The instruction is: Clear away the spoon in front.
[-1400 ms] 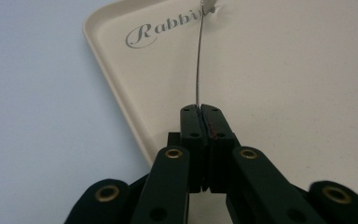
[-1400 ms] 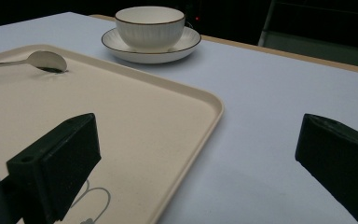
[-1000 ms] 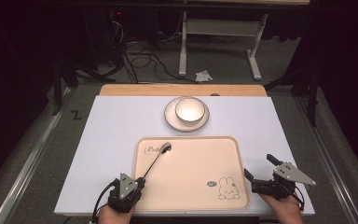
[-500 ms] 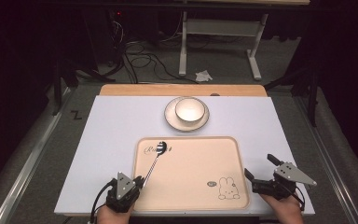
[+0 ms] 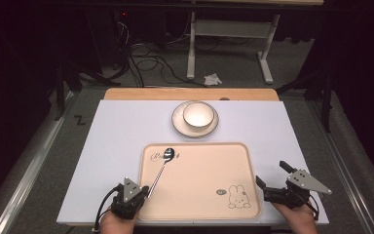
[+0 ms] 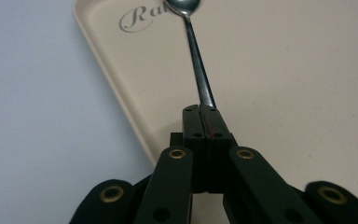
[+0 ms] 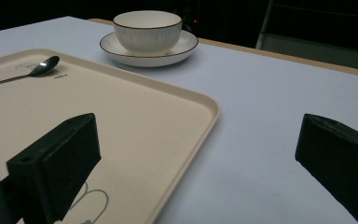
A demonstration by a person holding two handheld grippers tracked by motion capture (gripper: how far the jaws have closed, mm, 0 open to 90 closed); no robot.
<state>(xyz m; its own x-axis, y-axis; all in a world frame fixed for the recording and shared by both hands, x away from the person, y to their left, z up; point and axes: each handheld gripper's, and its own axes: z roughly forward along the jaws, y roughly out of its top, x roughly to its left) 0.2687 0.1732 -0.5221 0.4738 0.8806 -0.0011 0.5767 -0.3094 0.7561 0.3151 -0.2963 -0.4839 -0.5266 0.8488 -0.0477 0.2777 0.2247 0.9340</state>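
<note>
A metal spoon (image 5: 162, 165) lies across the cream tray (image 5: 209, 165), its bowl by the printed lettering at the tray's far left. My left gripper (image 5: 143, 189) is shut on the end of the spoon's handle (image 6: 204, 95) at the tray's near left corner. In the left gripper view the jaws meet on the handle and the spoon's bowl (image 6: 182, 5) points away. My right gripper (image 5: 271, 175) stands open over the table just right of the tray (image 7: 168, 112), with nothing between its fingers (image 7: 56, 163). A white bowl (image 5: 198, 113) sits on a saucer (image 5: 178, 126) beyond the tray.
The white table top (image 5: 117, 131) ends in a wooden strip (image 5: 190, 93) at the far side. Behind it are a dark floor, cables (image 5: 151, 63) and a white desk frame (image 5: 224, 34). A rabbit drawing (image 5: 237, 196) marks the tray's near right corner.
The spoon has shifted slightly left on the tray with my left gripper on its handle. The right gripper has stayed where it was.
</note>
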